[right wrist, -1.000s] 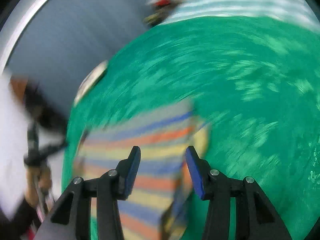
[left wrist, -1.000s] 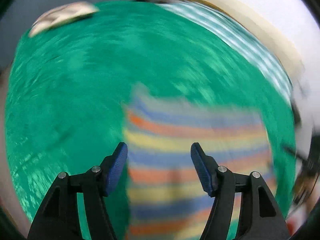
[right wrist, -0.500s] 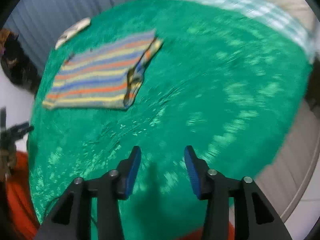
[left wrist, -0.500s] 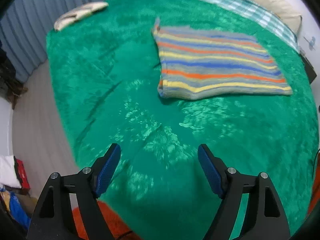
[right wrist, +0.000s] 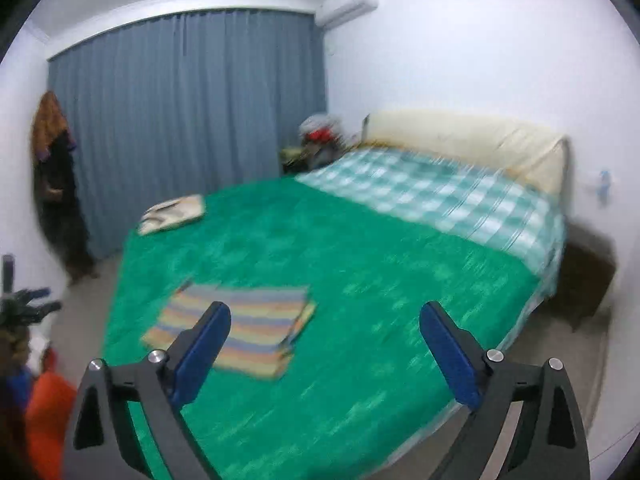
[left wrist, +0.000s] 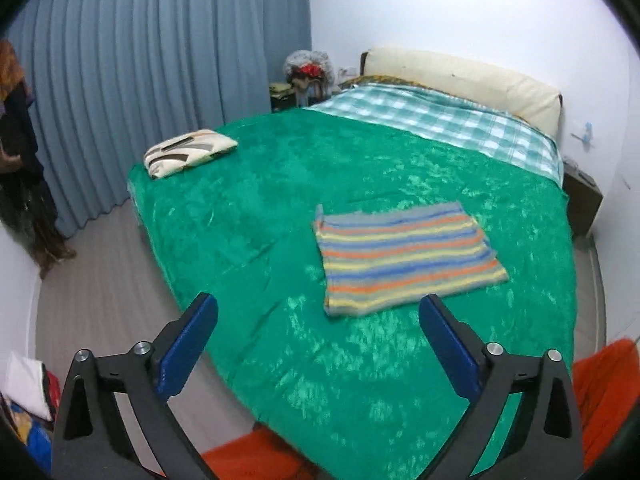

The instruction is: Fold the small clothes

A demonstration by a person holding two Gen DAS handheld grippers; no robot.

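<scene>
Folded striped cloth lay flat on the green blanket, both claws held wide apart and empty above it.

The cloth, banded in orange, yellow, blue and grey, sat on the blanket toward its near end, well apart from the patterned cushion at the blanket's far corner by the blue curtain. Beyond the blanket lay a checked sheet, then a cream pillow against the white wall. The left gripper hung over the blanket's near edge, clear of the cloth, nothing between its blue pads. The right gripper was likewise spread and empty, the cloth showing blurred just behind its left finger.
</scene>
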